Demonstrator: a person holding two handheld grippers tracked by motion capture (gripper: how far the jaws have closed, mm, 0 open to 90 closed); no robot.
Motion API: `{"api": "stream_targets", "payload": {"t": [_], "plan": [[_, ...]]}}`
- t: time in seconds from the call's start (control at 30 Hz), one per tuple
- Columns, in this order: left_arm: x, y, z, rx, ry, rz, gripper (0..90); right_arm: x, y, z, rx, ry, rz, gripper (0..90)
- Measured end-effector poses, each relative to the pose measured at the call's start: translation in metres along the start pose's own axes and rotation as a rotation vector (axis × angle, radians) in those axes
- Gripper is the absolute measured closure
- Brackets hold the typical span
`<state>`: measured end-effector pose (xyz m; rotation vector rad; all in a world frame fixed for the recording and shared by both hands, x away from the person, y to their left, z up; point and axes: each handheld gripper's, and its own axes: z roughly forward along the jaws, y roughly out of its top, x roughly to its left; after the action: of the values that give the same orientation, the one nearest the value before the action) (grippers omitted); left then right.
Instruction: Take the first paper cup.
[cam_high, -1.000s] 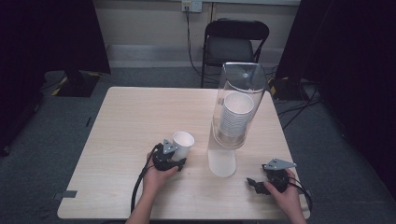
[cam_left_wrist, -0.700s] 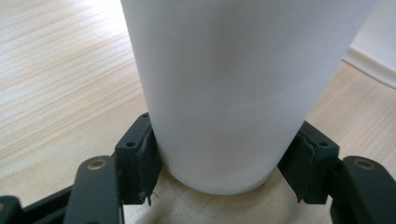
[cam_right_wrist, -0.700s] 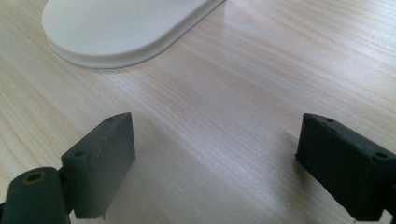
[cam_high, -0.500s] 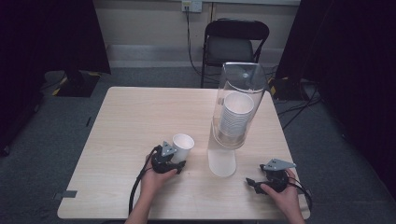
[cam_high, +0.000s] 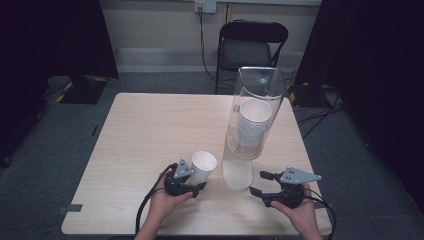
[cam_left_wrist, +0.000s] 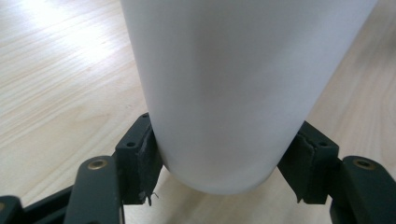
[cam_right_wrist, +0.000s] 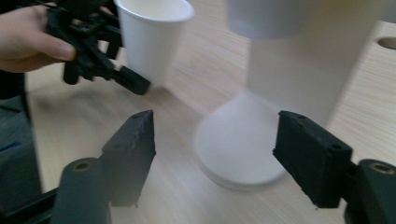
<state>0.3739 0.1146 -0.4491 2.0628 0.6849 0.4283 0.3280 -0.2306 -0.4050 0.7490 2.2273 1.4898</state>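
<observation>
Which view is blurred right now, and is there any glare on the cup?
Right gripper view: motion-smeared, the dispenser base soft-edged. Left gripper view: sharp, the paper cup evenly lit, a bright patch on the table top left. High view: clear, with dark surroundings.

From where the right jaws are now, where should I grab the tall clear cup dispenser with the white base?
Take the white flared base just above its foot, coming in level from the near right side where the right gripper sits. The neck there is narrow and round, probably fitting between the jaws; the clear tube above looks too wide.
</observation>
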Motion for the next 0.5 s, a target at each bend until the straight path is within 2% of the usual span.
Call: {"api": "stream_targets", "payload": {"t": [0.07, 0.1, 0.13, 0.17, 0.2, 0.23, 0.3, 0.4, 0.5], "plan": [[-0.002, -0.001, 0.001, 0.0, -0.007, 0.007, 36.0, 0.007, 0.004, 0.006, 0.027, 0.009, -0.025, 34.1], [-0.004, -0.002, 0.003, -0.002, -0.018, -0.005, 36.0, 0.01, 0.006, 0.009, 0.038, 0.016, -0.041, 34.8], [-0.005, -0.003, 0.004, 0.005, -0.023, -0.001, 36.0, 0.015, 0.008, 0.014, 0.052, 0.028, -0.068, 35.2], [-0.006, -0.005, 0.007, 0.016, -0.026, -0.002, 36.0, 0.019, 0.01, 0.019, 0.053, 0.05, -0.076, 36.4], [-0.007, -0.006, 0.008, 0.021, -0.032, -0.007, 35.9, 0.022, 0.012, 0.026, 0.042, 0.09, -0.057, 38.8], [-0.008, -0.006, 0.01, 0.016, -0.036, -0.01, 35.9, 0.024, 0.012, 0.029, 0.04, 0.1, -0.05, 39.1], [-0.01, -0.007, 0.012, 0.005, -0.049, -0.019, 35.9, 0.028, 0.015, 0.038, 0.065, 0.093, -0.072, 39.1], [-0.013, -0.005, 0.015, -0.001, -0.082, 0.005, 35.9, 0.031, 0.019, 0.049, 0.072, 0.128, -0.087, 37.2], [-0.017, -0.003, 0.018, -0.006, -0.1, 0.005, 35.8, 0.033, 0.02, 0.058, 0.085, 0.114, -0.084, 31.3]]}}
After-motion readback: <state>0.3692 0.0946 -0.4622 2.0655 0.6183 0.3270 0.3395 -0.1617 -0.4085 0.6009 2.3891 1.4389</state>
